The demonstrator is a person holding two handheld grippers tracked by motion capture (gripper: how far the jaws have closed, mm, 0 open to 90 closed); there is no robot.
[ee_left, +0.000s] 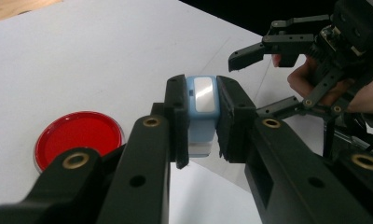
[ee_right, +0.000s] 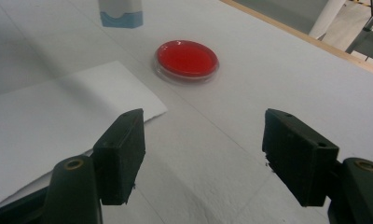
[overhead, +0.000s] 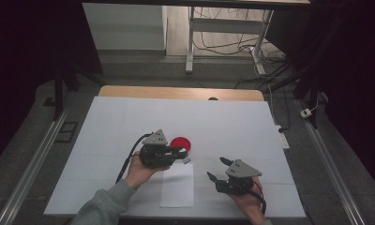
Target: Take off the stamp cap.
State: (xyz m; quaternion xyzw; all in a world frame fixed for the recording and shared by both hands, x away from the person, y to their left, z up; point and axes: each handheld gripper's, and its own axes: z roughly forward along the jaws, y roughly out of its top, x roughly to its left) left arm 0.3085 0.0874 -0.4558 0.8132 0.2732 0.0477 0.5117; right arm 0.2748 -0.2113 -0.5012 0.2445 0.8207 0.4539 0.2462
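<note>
Two hands come in from the table's near edge in the high view, the left gripper (overhead: 183,154) raised over the middle of the white table (overhead: 129,122) beside a red dish (overhead: 181,143), the right gripper (overhead: 216,168) low and to its right, pointing up-left. From the left gripper view comes the detail the high view blurs: a small light-blue block (ee_left: 202,114) with a pale top panel, clamped between the black jaws above a white paper sheet (overhead: 177,190); the right gripper view adds the block's blue-and-white base hanging near the dish. Right gripper jaws stand wide apart, empty, touching nothing.
</note>
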